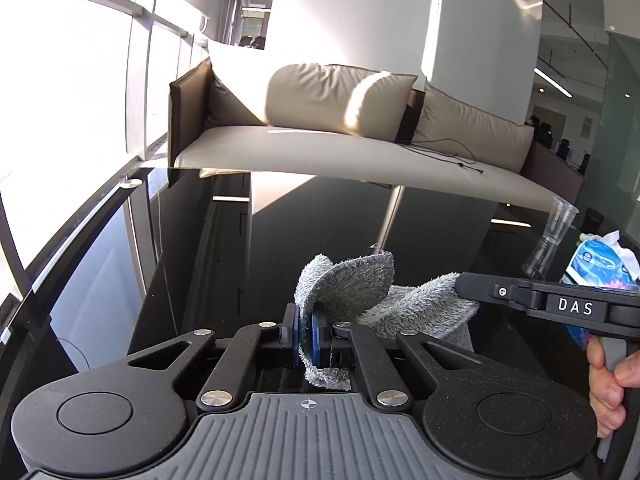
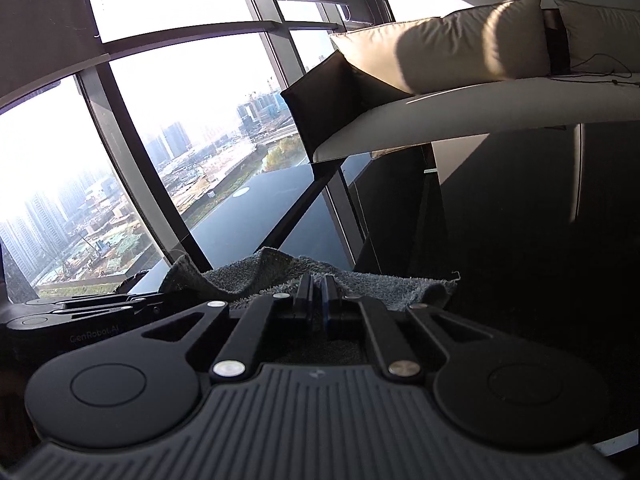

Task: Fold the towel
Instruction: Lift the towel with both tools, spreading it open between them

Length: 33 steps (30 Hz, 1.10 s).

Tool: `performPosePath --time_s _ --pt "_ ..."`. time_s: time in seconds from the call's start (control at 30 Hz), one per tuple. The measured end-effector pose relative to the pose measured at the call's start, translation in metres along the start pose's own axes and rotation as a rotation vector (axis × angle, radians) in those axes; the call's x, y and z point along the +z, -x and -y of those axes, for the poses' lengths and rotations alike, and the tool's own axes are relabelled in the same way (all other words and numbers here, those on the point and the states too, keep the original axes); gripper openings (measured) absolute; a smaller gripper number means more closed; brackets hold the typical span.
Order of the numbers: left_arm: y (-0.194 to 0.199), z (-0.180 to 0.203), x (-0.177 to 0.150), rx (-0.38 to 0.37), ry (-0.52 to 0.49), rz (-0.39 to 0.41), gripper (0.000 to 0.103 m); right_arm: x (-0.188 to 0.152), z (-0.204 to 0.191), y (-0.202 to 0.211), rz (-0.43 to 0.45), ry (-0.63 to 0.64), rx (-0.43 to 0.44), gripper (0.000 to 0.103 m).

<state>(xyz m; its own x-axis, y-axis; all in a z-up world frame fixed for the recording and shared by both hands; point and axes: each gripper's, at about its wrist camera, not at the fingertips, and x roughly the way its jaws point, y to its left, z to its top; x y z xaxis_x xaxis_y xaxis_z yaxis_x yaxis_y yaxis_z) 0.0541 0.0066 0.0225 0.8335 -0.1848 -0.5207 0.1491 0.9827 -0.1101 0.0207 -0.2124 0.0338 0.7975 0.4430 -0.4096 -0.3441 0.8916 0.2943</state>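
Left wrist view: both grippers clamped on the grey towel (image 1: 360, 280), lifted off the black glass table (image 1: 240, 248).

Left gripper (image 1: 306, 332) pinches a towel edge between its blue pads, cloth bunched upright above it. Right gripper (image 1: 460, 282) comes in from the table's right side, clenched on the other end; a hand (image 1: 608, 384) is on its grip. Right wrist view: jaws together on the towel edge (image 2: 320, 276). Clear plastic cups (image 1: 554, 236) and a wipes pack (image 1: 600, 260) sit near the right edge.

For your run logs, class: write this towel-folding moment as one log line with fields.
stage: corners gripped | left gripper: shut on fluffy grey towel | right gripper: shut on towel edge | surface: glossy black table
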Motion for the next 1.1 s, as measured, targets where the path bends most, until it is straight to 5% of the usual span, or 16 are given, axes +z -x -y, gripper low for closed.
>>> performPosePath --time_s 0.77,1.0,1.1 --pt "0.067 0.031 0.034 0.059 -0.011 0.241 0.005 0.044 -0.032 0.068 0.184 0.075 -0.014 0.002" --pt "0.072 0.028 0.032 0.055 0.012 0.228 0.005 0.019 -0.034 0.052 0.024 0.109 0.056 0.005" --pt "0.068 0.022 0.031 0.051 0.028 0.217 0.005 -0.005 -0.039 0.036 -0.095 0.182 0.058 0.016"
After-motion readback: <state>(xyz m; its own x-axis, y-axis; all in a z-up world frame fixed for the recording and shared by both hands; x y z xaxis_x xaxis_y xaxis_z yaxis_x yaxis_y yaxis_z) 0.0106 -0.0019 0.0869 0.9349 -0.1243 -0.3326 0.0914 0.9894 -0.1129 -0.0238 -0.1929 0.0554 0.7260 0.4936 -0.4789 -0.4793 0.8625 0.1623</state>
